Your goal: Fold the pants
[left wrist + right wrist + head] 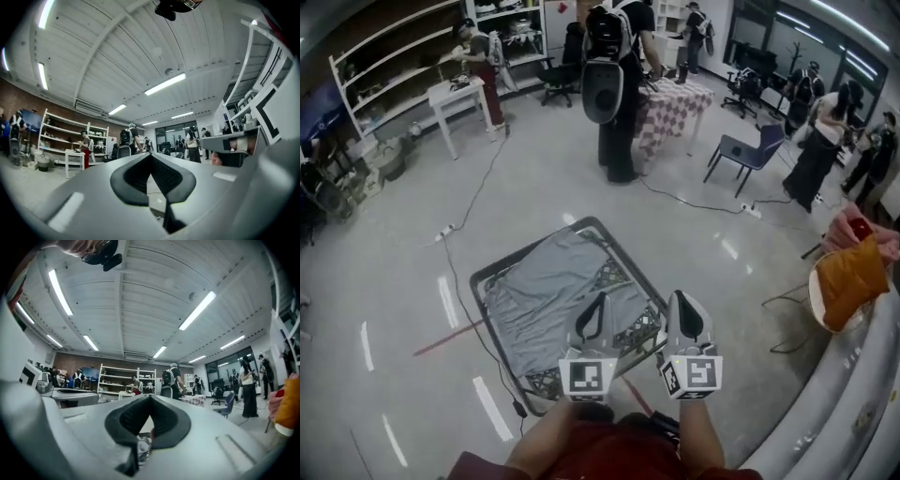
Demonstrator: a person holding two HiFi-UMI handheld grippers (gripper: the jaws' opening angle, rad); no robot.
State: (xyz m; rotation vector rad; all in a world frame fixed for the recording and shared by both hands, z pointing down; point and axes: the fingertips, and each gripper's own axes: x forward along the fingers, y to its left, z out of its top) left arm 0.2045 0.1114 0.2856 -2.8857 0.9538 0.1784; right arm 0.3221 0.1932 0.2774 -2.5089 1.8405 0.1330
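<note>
Head view is showing grey pants (546,295) lying spread on a black-framed table (487,277) at centre. Left gripper (600,302) and right gripper (684,300) are hovering side by side at the pants' five o'clock, jaws pressed together, gripping nothing.

It was a big open lab or workshop hall, not a home: a glossy grey floor (544,178) crossed by cables (478,192), open white shelves (389,61) along a brick wall (21,101), and strip lights (165,84) on a panelled ceiling (117,56). Several people (478,66) stood working at scattered tables (455,94) — one wore a bulky backpack (602,66) — with office chairs (558,70) nearby.
</note>
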